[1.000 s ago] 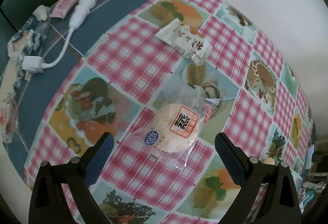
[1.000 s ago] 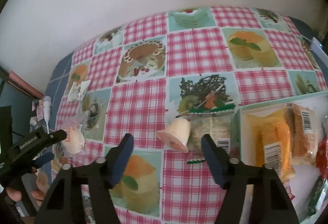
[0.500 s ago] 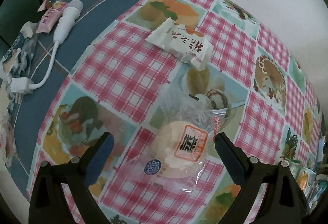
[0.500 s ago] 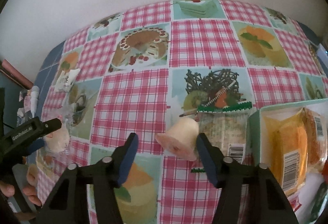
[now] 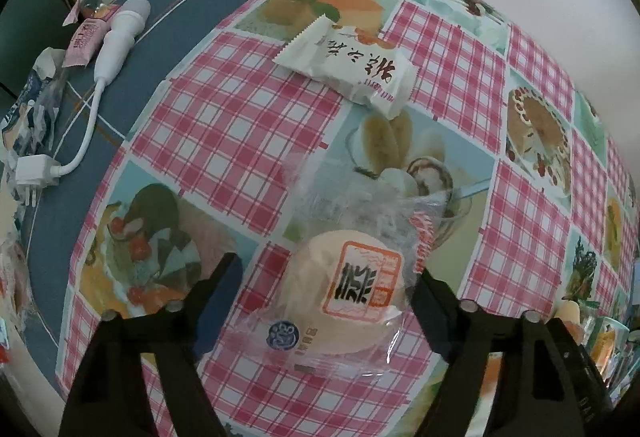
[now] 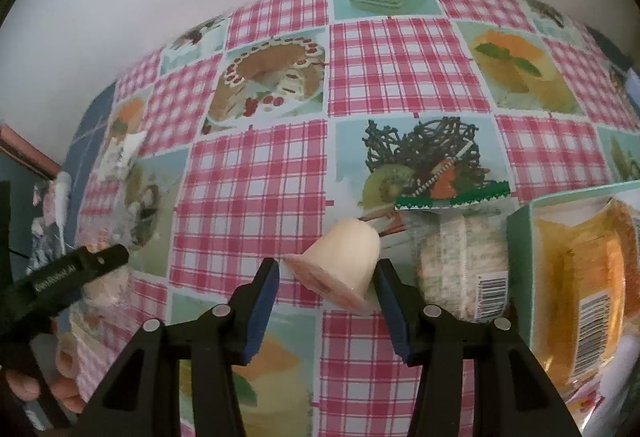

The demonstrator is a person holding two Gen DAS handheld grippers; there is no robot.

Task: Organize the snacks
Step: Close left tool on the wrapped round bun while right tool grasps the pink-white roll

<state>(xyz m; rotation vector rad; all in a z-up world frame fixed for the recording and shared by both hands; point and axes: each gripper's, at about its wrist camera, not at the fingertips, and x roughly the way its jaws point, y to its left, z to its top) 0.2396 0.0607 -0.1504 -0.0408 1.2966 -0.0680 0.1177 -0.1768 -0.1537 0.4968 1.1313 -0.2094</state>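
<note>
Checked tablecloth point(image 6: 256, 197) with dessert prints covered the table. Teal box point(image 6: 520, 237) at right edge held orange-wrapped cakes point(image 6: 580, 277); a speckled wrapped bar point(image 6: 460, 269) lay just beside it. Left gripper point(image 5: 324, 293) was closing, jaws fairly wide, astride the clear-wrapped round bun point(image 5: 344, 289); contact could not be told. White snack packet point(image 5: 352, 69) lay beyond. Right gripper point(image 6: 326, 287) was closing, jaws narrow, around the tipped jelly cup point(image 6: 344, 265); right pad touching, left apart.
</note>
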